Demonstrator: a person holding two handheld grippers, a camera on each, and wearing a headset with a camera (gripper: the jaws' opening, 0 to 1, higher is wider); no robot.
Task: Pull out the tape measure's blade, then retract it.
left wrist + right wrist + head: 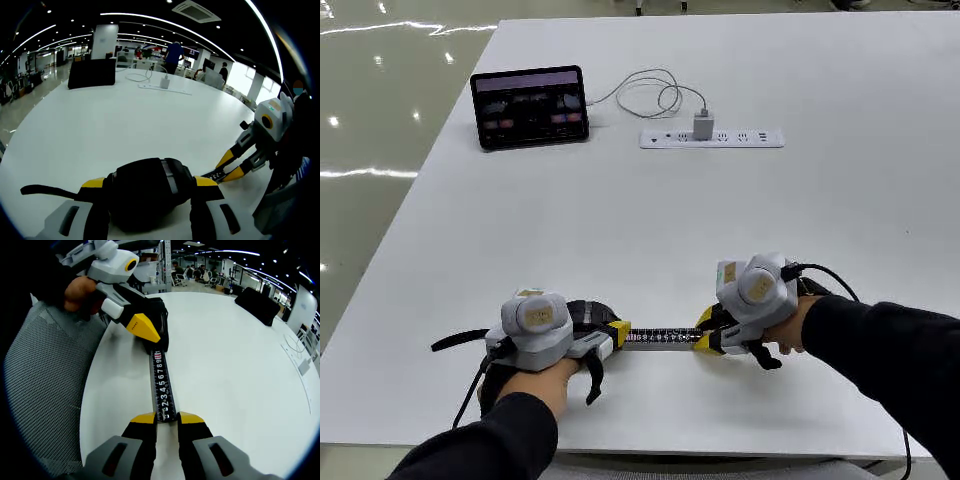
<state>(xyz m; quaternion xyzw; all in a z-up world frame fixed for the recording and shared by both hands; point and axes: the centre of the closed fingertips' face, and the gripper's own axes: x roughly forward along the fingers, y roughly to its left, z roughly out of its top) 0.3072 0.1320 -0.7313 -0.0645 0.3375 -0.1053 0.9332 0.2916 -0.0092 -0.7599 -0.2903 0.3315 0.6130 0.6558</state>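
The black tape measure case rests on the white table near the front edge, and my left gripper is shut around it. In the left gripper view the case sits between the yellow-tipped fingers. A short length of the blade runs rightward from the case to my right gripper, which is shut on the blade's end. The right gripper view shows the numbered blade lying flat on the table, pinched at its tip by the right gripper, with the case at its far end.
A dark tablet stands at the back left of the table. A white power strip with a charger and cable lies behind the middle. The case's black strap trails left. A mesh chair is by the front edge.
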